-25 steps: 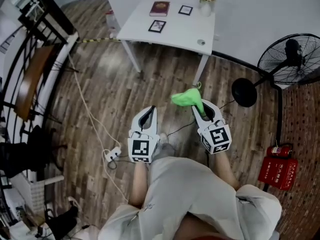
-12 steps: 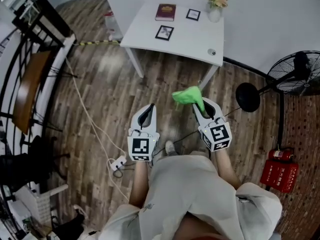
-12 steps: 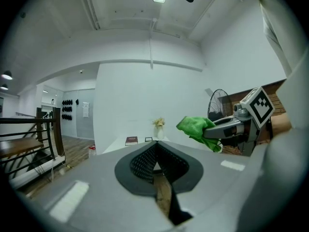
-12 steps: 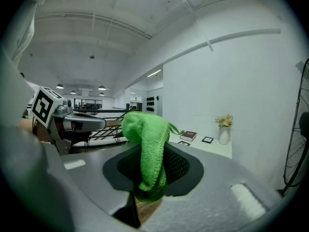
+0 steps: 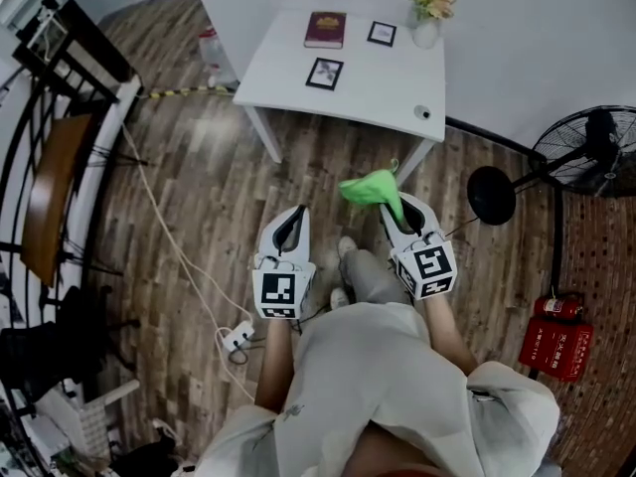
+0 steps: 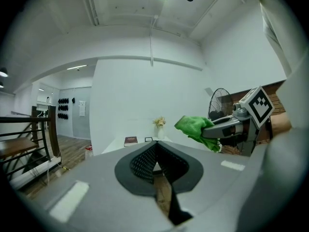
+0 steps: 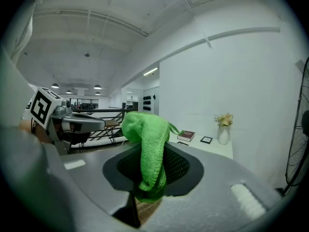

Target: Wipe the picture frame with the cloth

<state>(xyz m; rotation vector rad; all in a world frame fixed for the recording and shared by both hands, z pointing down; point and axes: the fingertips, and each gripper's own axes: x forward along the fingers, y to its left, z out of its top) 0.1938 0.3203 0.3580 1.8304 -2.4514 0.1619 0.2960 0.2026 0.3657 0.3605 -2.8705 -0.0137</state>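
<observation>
My right gripper [image 5: 395,207] is shut on a green cloth [image 5: 372,191], which bunches out past the jaws [image 7: 147,144]. The left gripper [image 5: 290,225] is shut with nothing in it; in its own view the jaws meet at a thin seam [image 6: 155,166]. Both are held over the wooden floor, short of a white table [image 5: 383,92]. On the table lie two small black picture frames [image 5: 325,73] [image 5: 382,34], a dark red book [image 5: 326,29] and a vase of dried flowers [image 5: 428,13]. From the right gripper view the far frame [image 7: 206,139] stands beside the vase [image 7: 222,129].
A standing fan [image 5: 586,150] with a round base [image 5: 491,195] is at the right, a red fire extinguisher [image 5: 556,336] below it. A white cable and power strip [image 5: 237,337] trail over the floor. A black railing and wooden chair [image 5: 50,187] are at the left.
The view has come closer to the table over the second. Both grippers keep their pose, the cloth still held in the right one. A foot shows stepping forward between the grippers.
</observation>
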